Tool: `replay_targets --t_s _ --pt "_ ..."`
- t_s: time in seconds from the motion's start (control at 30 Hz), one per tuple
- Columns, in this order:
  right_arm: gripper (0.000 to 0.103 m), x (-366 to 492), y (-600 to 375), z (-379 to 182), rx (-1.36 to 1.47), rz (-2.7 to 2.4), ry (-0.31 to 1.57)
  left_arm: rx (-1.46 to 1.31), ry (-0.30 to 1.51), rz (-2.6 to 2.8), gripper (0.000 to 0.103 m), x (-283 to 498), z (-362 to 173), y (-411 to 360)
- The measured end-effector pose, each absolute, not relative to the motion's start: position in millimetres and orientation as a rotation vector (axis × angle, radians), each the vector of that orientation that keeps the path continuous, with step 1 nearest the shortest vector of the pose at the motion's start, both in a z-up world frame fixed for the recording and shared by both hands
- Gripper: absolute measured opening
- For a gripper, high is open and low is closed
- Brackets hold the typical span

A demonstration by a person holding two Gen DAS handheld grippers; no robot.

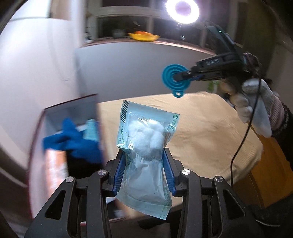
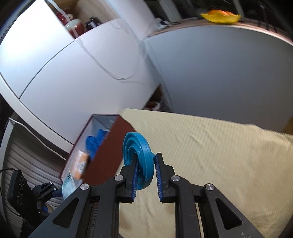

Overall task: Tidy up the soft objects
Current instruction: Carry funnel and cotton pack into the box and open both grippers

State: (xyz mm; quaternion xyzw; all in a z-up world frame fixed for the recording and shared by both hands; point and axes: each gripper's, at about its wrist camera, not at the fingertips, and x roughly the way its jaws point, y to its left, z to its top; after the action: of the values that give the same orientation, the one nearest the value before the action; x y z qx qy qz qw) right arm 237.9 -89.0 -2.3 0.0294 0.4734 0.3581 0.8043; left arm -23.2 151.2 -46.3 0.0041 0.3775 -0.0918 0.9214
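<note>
My left gripper (image 1: 144,155) is shut on a clear-and-teal sealed pouch of white cotton balls (image 1: 146,139), lifted above the table. My right gripper (image 2: 146,157) is shut on a teal collapsible silicone funnel (image 2: 139,157). In the left wrist view the funnel (image 1: 174,78) hangs in the air at the tip of the right gripper (image 1: 180,76), which a gloved hand (image 1: 256,108) carries. A dark red open box (image 1: 60,117) at the table's left holds a blue cloth (image 1: 73,142). In the right wrist view the box (image 2: 108,146) shows the blue cloth (image 2: 95,141) and an orange packet (image 2: 80,164).
A beige cloth covers the table (image 2: 210,155). White cabinet fronts (image 2: 73,76) stand behind it. A yellow bowl (image 1: 144,36) sits on a far counter beside a bright ring light (image 1: 183,9). A black cable (image 1: 245,139) hangs from the right gripper over the table's right edge.
</note>
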Motion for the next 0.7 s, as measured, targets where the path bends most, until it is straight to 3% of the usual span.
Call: replay_targets --t_s 0.33,0.7 --pt "0.016 242.3 35.5 8.8 -0.066 0.853 0.985 -0.033 0.792 -0.063 0.038 -39.8 -52.7 206.9" --pt "0.016 254.0 125.2 -21.1 -0.15 0.874 1.024 -0.068 0.814 -0.029 0.038 -29.3 -59.0 220.3"
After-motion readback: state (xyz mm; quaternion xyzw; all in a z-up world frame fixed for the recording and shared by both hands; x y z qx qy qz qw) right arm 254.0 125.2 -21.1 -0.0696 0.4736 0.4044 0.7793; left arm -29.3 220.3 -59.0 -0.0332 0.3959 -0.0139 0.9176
